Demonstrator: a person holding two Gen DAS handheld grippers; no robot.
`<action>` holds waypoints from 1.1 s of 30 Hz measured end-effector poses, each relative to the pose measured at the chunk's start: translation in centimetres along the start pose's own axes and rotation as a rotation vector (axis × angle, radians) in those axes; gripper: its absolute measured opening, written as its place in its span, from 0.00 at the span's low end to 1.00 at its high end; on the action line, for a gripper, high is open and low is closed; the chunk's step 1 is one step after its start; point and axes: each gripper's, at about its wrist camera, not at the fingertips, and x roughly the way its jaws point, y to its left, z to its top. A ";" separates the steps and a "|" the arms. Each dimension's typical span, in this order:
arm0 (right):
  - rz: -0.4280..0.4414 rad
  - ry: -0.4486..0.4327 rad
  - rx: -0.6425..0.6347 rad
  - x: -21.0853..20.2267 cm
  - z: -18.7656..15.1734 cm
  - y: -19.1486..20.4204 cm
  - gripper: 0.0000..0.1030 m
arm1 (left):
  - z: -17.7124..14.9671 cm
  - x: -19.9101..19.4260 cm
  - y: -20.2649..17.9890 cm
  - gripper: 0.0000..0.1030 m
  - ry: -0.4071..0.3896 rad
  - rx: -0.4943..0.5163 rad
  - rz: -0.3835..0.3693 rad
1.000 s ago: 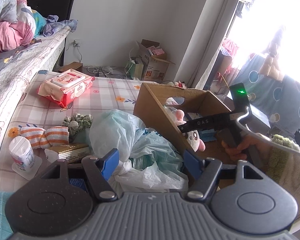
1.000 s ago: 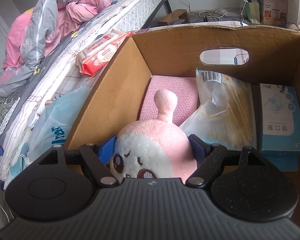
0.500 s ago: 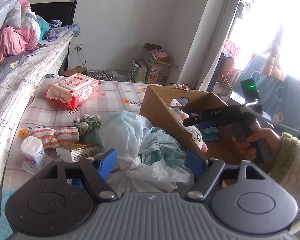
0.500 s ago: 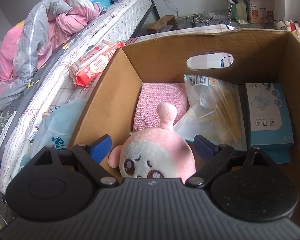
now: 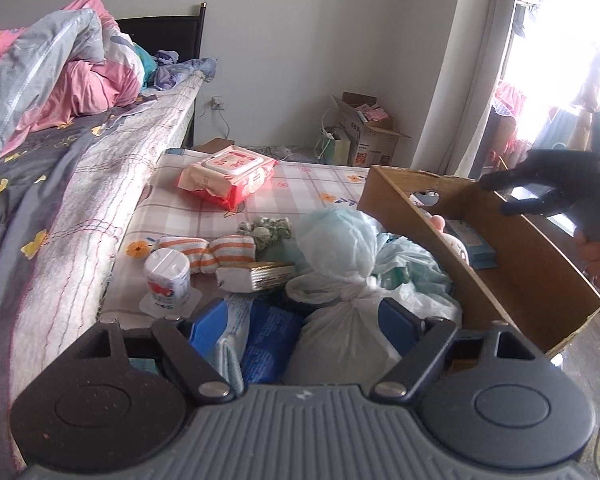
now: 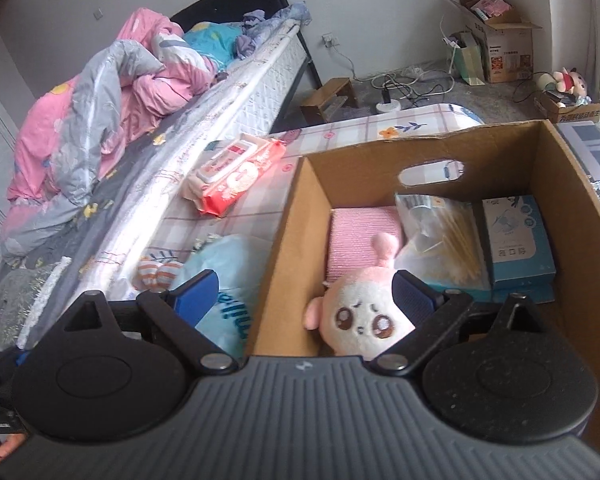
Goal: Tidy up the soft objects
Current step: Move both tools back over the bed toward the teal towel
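Note:
A pink-and-white plush (image 6: pixel 360 312) lies in the near corner of the cardboard box (image 6: pixel 284 240), touching neither blue pad. My right gripper (image 6: pixel 306 292) hovers above it astride the box's left wall, jaws opening and empty; from the left wrist it (image 5: pixel 500 196) is a dark shape over the box (image 5: pixel 500 248). My left gripper (image 5: pixel 304 320) is over a knotted white plastic bag (image 5: pixel 340 340) and a blue packet (image 5: pixel 268 340), jaws opening, pads not pressing on them. Striped socks (image 5: pixel 212 252) and a pale blue bag (image 5: pixel 340 240) lie beyond.
The box also holds a pink cloth (image 6: pixel 360 232), a bag of cotton swabs (image 6: pixel 440 236) and a blue carton (image 6: pixel 516 236). On the checked cover sit a wet-wipes pack (image 5: pixel 228 172), a white bottle (image 5: pixel 168 276), a gold-edged packet (image 5: pixel 256 276) and a green scrunchie (image 5: pixel 266 228). A bed runs along the left.
The right gripper's jaws spread off the plush and it rose and drew back, leaving the plush in the box. The left gripper shifted back over the white bag, its jaws a little wider.

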 end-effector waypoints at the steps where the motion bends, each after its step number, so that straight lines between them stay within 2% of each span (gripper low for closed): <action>1: 0.031 -0.006 0.008 -0.5 -0.3 0.7 0.91 | -0.3 -0.3 0.4 0.81 0.003 -0.001 0.011; 6: 0.172 0.022 0.021 -0.6 -2.4 5.2 0.91 | -1.9 -1.1 2.2 0.81 0.036 -0.024 0.054; 14: 0.334 0.061 0.049 1.5 -6.3 12.2 0.90 | -4.6 -1.5 4.3 0.81 0.093 -0.057 0.109; 17: 0.353 0.083 0.012 2.8 -7.4 15.0 0.87 | -5.4 -1.5 4.8 0.81 0.098 -0.067 0.121; 19: 0.375 0.111 -0.030 4.2 -7.8 16.9 0.83 | -6.0 -1.3 5.3 0.77 0.099 -0.084 0.127; 20: 0.387 0.124 -0.055 5.0 -8.1 17.9 0.79 | -6.3 -1.2 5.6 0.72 0.103 -0.093 0.125; 24: 0.380 0.194 -0.142 9.5 -8.9 21.5 0.65 | -7.1 -0.2 6.2 0.58 0.122 -0.105 0.137; 28: 0.294 0.248 -0.269 13.9 -10.2 24.4 0.62 | -7.9 0.8 6.3 0.49 0.154 -0.090 0.148; 31: 0.266 0.281 -0.324 16.0 -11.0 25.1 0.60 | -8.5 1.3 6.4 0.42 0.183 -0.089 0.149; 33: 0.250 0.300 -0.347 17.1 -11.5 25.3 0.49 | -8.8 1.6 6.5 0.39 0.197 -0.093 0.144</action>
